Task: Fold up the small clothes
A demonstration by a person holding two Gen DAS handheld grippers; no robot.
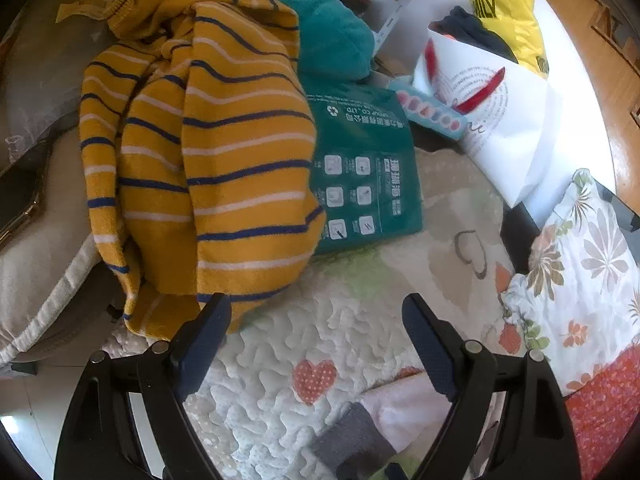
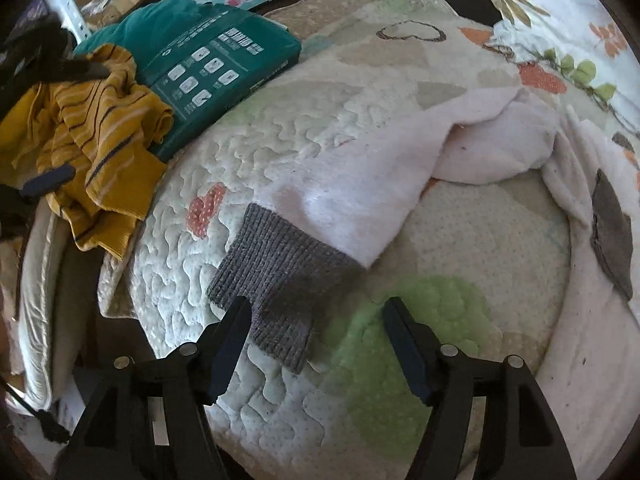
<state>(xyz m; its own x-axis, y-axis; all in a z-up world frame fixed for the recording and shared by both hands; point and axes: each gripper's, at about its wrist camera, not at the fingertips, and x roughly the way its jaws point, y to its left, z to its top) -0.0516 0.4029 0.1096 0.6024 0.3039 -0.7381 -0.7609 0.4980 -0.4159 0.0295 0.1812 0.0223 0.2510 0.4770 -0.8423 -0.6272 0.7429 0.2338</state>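
Your right gripper (image 2: 316, 320) is released, jaws apart over the grey ribbed cuff (image 2: 276, 276) of the pale pink fleece garment (image 2: 360, 168) lying on the quilted heart-print mat (image 2: 240, 400); your left gripper (image 1: 316, 316) is released too, empty. Risk: you pinch mat with cuff, or drag the fold crooked

Two grippers show, the left gripper (image 1: 316, 316) and the right gripper (image 2: 316, 320), each with two fingers set apart. Two small garments lie on one quilted mat (image 2: 280, 392): one mustard striped top (image 1: 208, 152) toward ten o'clock and one pale pink garment (image 2: 360, 176) with two grey cuffs. One green box (image 1: 360, 184) sits at twelve o'clock, one white bag (image 1: 508, 128) and one yellow bag (image 1: 504, 8) at one o'clock.
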